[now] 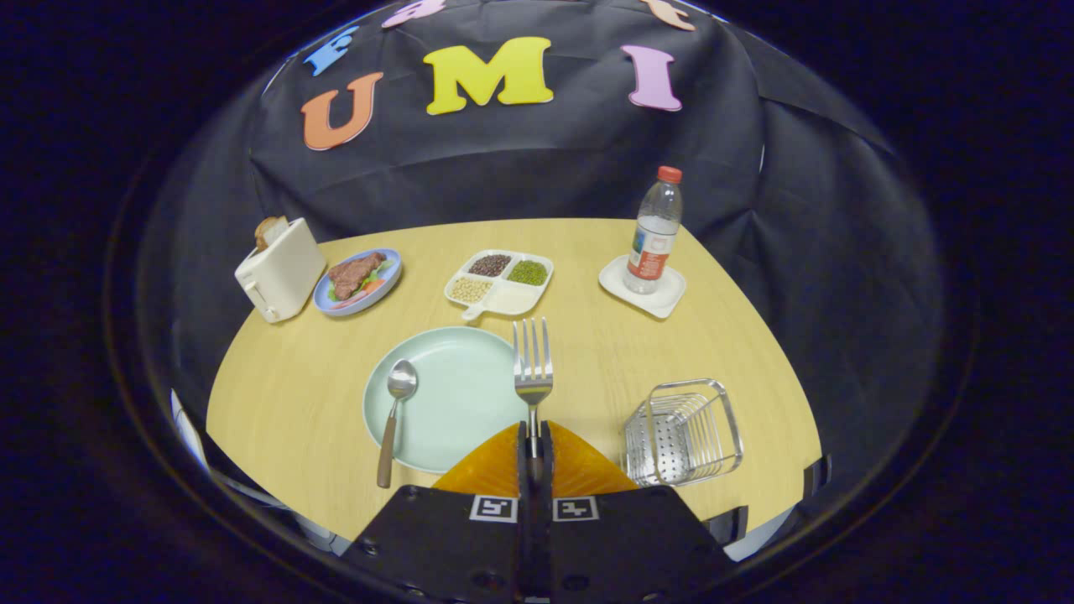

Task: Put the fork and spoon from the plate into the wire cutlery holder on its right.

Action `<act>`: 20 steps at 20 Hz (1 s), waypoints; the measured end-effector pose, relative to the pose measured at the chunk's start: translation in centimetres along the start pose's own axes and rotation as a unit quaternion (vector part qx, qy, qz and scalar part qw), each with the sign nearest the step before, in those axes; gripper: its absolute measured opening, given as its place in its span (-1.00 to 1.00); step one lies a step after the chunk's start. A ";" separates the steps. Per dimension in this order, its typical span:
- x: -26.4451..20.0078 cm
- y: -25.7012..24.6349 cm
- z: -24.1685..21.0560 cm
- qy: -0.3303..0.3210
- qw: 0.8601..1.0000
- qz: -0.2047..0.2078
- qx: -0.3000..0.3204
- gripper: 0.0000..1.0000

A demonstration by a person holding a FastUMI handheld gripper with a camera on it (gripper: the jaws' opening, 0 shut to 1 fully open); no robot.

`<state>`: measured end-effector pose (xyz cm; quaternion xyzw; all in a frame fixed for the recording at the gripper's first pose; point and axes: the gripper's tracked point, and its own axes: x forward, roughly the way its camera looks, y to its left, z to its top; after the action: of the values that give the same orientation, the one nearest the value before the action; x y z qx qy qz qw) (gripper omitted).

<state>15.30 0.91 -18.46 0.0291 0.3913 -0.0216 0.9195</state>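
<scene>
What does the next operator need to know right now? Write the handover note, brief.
Tongs: shut on the fork, gripping its handle, tines pointing ahead, over the right rim of the plate.
Spoon: lying on the plate's left side, handle overhanging the near rim.
Wire cutlery holder: on the table right of the plate, nothing in it.
Done: fork grasped.
Left: carry the fork to the holder and drop it in, then pick up the spoon and do the same.
</scene>
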 end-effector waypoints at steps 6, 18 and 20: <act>-2.1 -6.0 0.1 -0.010 1.000 -0.012 0.020 -0.99; -1.1 -10.4 -3.7 0.042 0.998 -0.008 0.049 -0.99; -1.1 -10.3 -4.3 0.058 0.996 -0.001 0.063 -0.98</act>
<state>10.79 -9.05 -21.04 0.0883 0.4414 -0.0451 0.8918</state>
